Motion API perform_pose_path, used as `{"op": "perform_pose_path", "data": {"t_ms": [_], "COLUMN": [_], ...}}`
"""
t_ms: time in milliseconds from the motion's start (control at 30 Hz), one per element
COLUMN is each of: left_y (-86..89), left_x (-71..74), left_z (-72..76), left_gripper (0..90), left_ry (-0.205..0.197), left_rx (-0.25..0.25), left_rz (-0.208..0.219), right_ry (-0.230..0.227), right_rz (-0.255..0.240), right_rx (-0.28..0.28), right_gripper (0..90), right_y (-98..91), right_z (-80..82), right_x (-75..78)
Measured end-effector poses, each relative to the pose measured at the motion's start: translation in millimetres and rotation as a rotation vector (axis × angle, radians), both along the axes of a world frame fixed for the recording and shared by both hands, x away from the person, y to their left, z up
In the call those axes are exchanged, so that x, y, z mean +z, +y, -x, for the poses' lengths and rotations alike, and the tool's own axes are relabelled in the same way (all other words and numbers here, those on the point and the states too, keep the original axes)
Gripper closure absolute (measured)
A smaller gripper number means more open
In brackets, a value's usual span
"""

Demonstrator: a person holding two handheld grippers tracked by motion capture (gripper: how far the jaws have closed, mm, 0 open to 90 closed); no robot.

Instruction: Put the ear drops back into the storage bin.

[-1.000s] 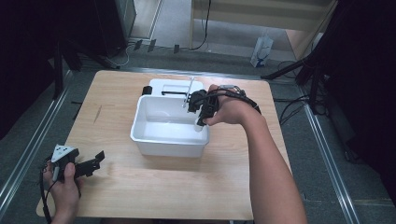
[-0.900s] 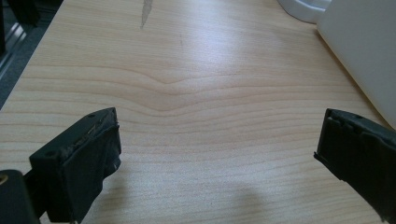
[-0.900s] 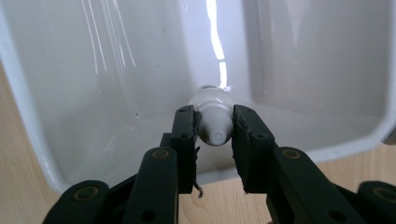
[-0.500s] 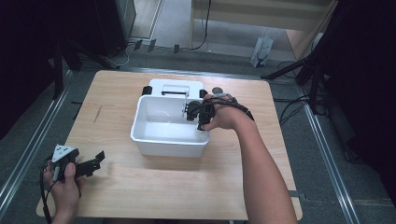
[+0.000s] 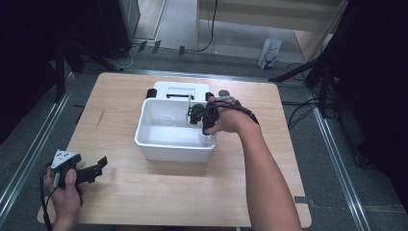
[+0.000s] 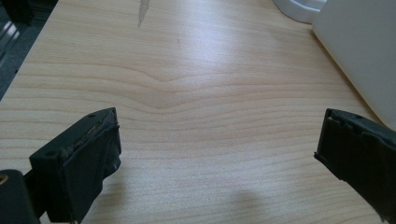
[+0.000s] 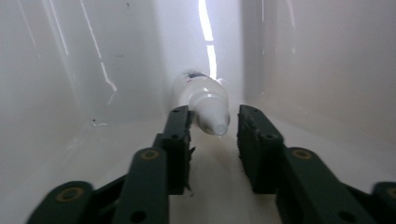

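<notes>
A small white squeeze bottle (image 7: 205, 100) lies on the floor of the white bin (image 5: 168, 147), nozzle pointing toward the camera in the right gripper view. My right gripper (image 7: 214, 116) reaches down into the bin's right side (image 5: 204, 126). Its jaws have just been opening and now stand on either side of the nozzle, with a gap showing at the right pad. My left gripper (image 5: 98, 163) rests low over the table's near left corner, its jaws (image 6: 219, 135) wide open with only bare wood between them.
A flat white object with a handle slot (image 5: 180, 90) sits right behind the bin, and a small dark round thing (image 5: 223, 94) lies beside it. The bin's outer wall (image 6: 364, 51) rises to the right in the left gripper view. The wooden table (image 5: 144, 202) has bare wood in front.
My right hand has come down from above the bin's far right rim into its right side. The left hand has kept still.
</notes>
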State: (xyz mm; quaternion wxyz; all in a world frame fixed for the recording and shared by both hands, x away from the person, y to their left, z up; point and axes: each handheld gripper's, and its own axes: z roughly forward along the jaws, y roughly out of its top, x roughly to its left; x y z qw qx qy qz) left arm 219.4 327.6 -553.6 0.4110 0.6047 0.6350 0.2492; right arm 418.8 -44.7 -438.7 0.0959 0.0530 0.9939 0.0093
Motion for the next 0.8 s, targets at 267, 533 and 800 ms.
{"op": "perform_pose_path", "data": {"t_ms": [267,533,800], "left_y": [-1.1,-1.6,-2.8], "left_x": [0.3,0.3,0.5], "left_z": [1.5,2.3,6.3], "left_gripper": [0.5,0.6,0.6], "left_ry": [-0.008,-0.013,-0.026], "left_rx": [0.001,-0.004,-0.01], "left_rz": [-0.003,-0.007,-0.008], "right_ry": [-0.015,-0.026,-0.007], "right_rz": [-0.092,-0.233,-0.268], "right_rx": [-0.044,-0.136,-0.158], "right_gripper": [47.6,9.9,0.0], "right_y": [-8.4,-12.8,-16.3], "right_z": [3.6,17.8,27.4], "right_x": [13.6,41.7,62.2]}}
